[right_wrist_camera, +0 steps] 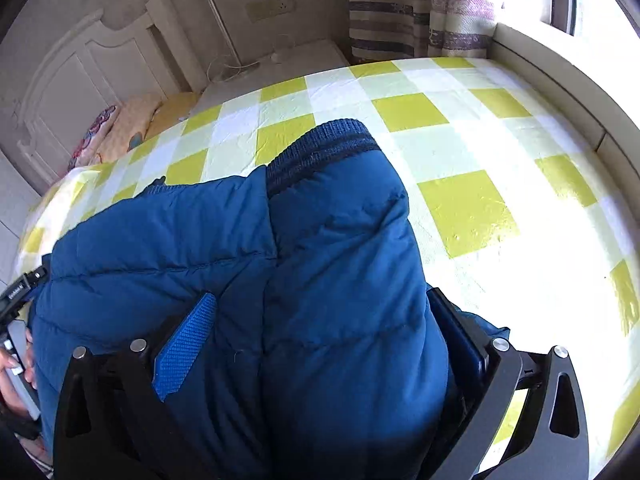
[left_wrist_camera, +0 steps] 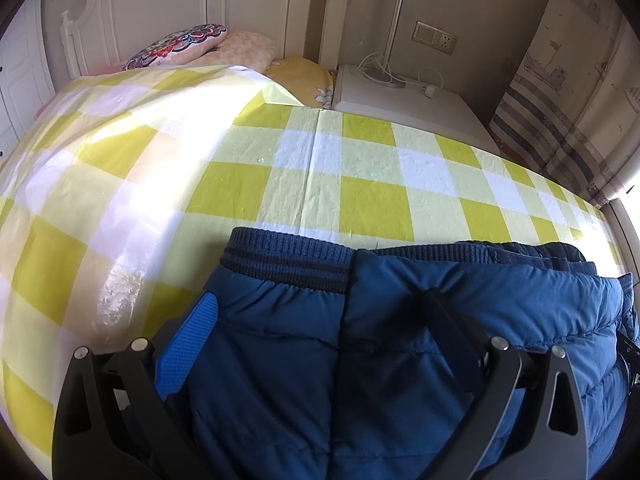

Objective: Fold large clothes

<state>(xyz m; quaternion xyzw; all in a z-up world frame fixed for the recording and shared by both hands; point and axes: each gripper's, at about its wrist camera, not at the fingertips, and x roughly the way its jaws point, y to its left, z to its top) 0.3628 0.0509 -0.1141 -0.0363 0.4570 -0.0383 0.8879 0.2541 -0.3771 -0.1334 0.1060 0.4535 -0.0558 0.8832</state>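
Far left, left-wrist view: white carved headboard (left_wrist_camera: 120, 12), floral pillow (left_wrist_camera: 176, 46) and pink checked pillow (left_wrist_camera: 248, 50) against it. Yellow-and-white checked cover (left_wrist_camera: 304, 184) spread over the bed, glare across its left part. Further right, white bedside cabinet (left_wrist_camera: 404, 104) with a lamp base and cables, wall socket (left_wrist_camera: 434, 38) above, striped curtain (left_wrist_camera: 560, 112) at the edge.

Low in the frame, blue padded jacket (left_wrist_camera: 440, 320) lying folded on the cover, ribbed navy band (left_wrist_camera: 288, 256) facing away. Left gripper (left_wrist_camera: 320, 312) with jaws wide, straddling the jacket; blue left pad (left_wrist_camera: 188, 348) at the jacket's left edge, right finger over the fabric; cannot tell whether pressing.

Right-wrist view, left edge: a hand (right_wrist_camera: 16, 368) on the other device. Then the jacket (right_wrist_camera: 340, 280) bulging between the fingers of the right gripper (right_wrist_camera: 324, 312), jaws as far apart as possible, pads flanking the padded bulk, grip unclear. Ribbed cuff (right_wrist_camera: 324, 144) pointing away. Sunlit cover (right_wrist_camera: 500, 200) to the right, window ledge (right_wrist_camera: 560, 76) beyond.
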